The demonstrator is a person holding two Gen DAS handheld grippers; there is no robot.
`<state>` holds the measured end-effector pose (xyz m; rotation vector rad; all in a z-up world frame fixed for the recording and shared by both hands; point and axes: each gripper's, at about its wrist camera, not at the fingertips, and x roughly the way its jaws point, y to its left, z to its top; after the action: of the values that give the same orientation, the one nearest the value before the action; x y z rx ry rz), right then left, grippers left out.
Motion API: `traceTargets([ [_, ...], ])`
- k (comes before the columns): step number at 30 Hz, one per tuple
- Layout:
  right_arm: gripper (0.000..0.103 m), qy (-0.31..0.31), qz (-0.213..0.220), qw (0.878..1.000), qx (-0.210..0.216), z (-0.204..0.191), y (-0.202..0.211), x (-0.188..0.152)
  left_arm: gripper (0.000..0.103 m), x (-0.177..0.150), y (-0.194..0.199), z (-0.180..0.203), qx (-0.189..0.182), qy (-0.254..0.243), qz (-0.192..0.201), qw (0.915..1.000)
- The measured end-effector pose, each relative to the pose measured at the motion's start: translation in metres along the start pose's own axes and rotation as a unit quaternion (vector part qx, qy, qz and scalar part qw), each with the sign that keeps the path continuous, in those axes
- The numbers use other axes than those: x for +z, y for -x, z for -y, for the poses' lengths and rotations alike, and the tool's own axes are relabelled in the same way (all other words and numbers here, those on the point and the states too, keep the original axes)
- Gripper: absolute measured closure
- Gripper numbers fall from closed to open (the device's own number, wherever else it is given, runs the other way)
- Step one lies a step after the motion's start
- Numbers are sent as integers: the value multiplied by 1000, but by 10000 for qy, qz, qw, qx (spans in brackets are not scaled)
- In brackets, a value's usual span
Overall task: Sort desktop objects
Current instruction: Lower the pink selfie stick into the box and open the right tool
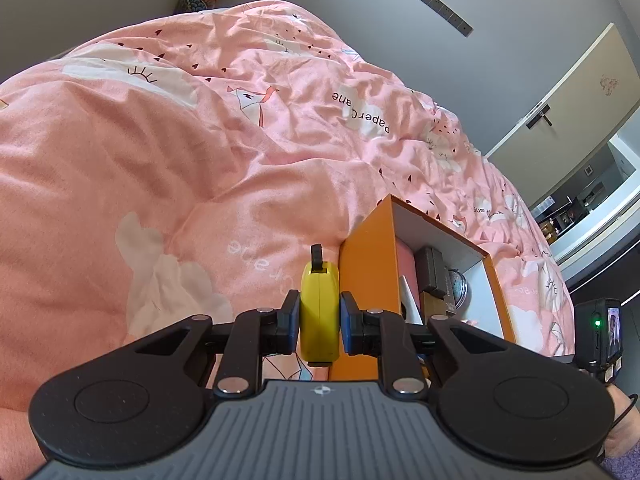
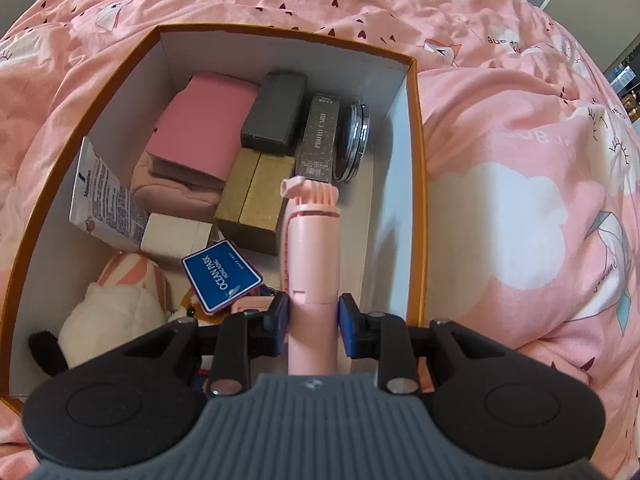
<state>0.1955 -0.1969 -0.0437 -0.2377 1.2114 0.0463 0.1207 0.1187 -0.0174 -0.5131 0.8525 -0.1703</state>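
My left gripper [image 1: 320, 322] is shut on a small yellow case [image 1: 319, 300] with a black strap at its top, held above the pink bedspread just left of the orange box [image 1: 368, 264]. In the right wrist view my right gripper [image 2: 313, 320] is shut on a pink folded selfie stick [image 2: 312, 240], which points down into the open orange box [image 2: 418, 200] near its right wall. The stick's head hangs over the gold boxes [image 2: 256, 196] inside.
The box holds a pink pouch [image 2: 200, 128], a dark grey case [image 2: 274, 108], a photo card box [image 2: 320, 136], a round mirror [image 2: 356, 136], a tube [image 2: 106, 200], a blue tag [image 2: 222, 276] and a plush toy [image 2: 112, 312]. The pink bedspread [image 1: 160, 160] surrounds it.
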Motion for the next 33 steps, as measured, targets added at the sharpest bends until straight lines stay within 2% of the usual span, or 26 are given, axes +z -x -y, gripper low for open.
traceTargets([
  [6,81,-10,10,10000,23,0,2,-5,80,-5,5,3,-24,-39,-35,10000],
  [12,81,-12,24,9997,263,4,8,-14,80,-7,7,19,-185,-233,-79,9995],
  [20,81,824,188,9964,29,-10,6,-19,80,-14,7,33,-235,-342,-183,9990],
  [22,88,847,140,9963,-9,-7,2,-20,80,-15,8,34,-195,-352,-171,9990],
  [23,98,865,120,9961,-126,-6,2,-21,80,-16,9,34,-166,-352,-161,9991],
  [25,94,929,239,9953,-161,-4,7,-23,80,-16,7,35,-107,-353,-166,9992],
  [27,94,932,381,9947,187,-3,15,-25,80,-16,5,36,-110,-361,-205,9991],
  [29,94,1195,608,9902,399,-8,22,-27,80,-17,4,39,-142,-387,-229,9989],
  [31,89,1511,633,9858,369,-17,23,-28,80,-18,5,41,-168,-422,-236,9987],
  [32,83,1562,600,9851,386,-19,22,-28,80,-19,5,42,-174,-436,-237,9986],
  [33,81,1561,571,9851,436,-21,20,-28,80,-19,5,43,-177,-447,-239,9986],
])
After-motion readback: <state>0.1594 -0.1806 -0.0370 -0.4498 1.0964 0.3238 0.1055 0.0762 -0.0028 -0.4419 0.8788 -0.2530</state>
